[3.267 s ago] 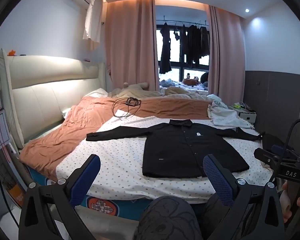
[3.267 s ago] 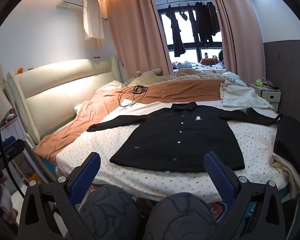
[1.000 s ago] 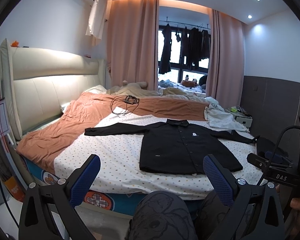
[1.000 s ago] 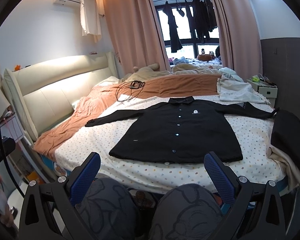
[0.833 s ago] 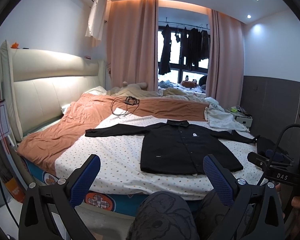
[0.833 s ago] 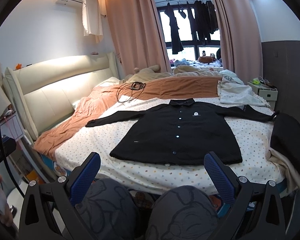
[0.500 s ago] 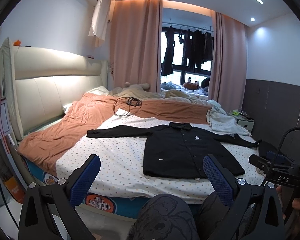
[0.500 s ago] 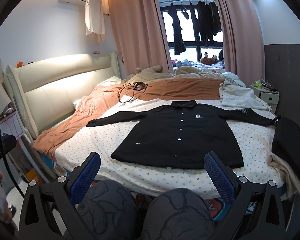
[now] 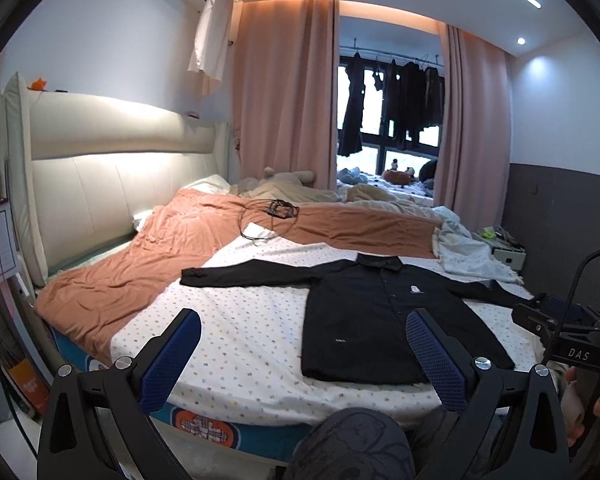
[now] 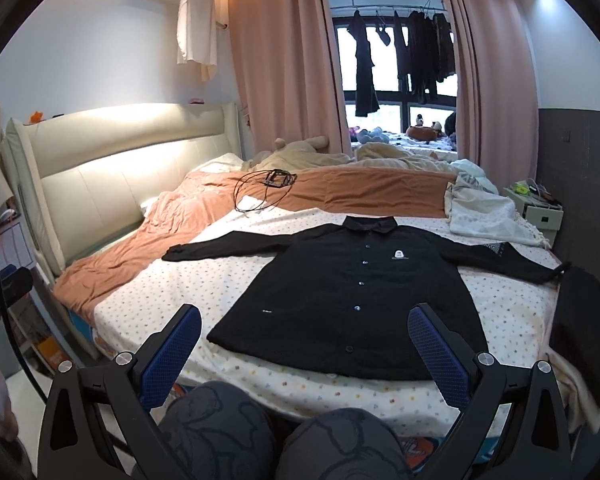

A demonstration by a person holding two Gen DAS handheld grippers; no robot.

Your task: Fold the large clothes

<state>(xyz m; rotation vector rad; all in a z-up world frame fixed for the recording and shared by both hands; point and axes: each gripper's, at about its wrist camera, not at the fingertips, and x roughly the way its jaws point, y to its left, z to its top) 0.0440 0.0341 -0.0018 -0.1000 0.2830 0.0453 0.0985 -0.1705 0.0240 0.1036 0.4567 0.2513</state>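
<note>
A black button-up shirt (image 9: pixel 384 312) (image 10: pixel 352 300) lies flat and face up on the dotted white sheet (image 9: pixel 240 320) (image 10: pixel 204 280) of a bed, collar toward the window, both sleeves spread out sideways. My left gripper (image 9: pixel 302 344) hangs open in front of the bed's near edge, well short of the shirt's hem. Nothing sits between its blue pads (image 9: pixel 172 356). My right gripper (image 10: pixel 304 346) is open too, held over the person's knees (image 10: pixel 284 432) and short of the hem. In the left wrist view the right gripper's black body (image 9: pixel 568 340) shows at the right edge.
An orange blanket (image 9: pixel 148 264) (image 10: pixel 172 220) covers the bed's left and far side, with a black cable coil (image 10: pixel 266 188) on it. A pale cloth heap (image 10: pixel 488 212) lies far right by a nightstand (image 10: pixel 540 212). A dark folded garment (image 10: pixel 580 320) rests on the bed's right edge.
Both views have crept a little closer to the bed and tilted slightly. The shirt lies as before, and both grippers stay open.
</note>
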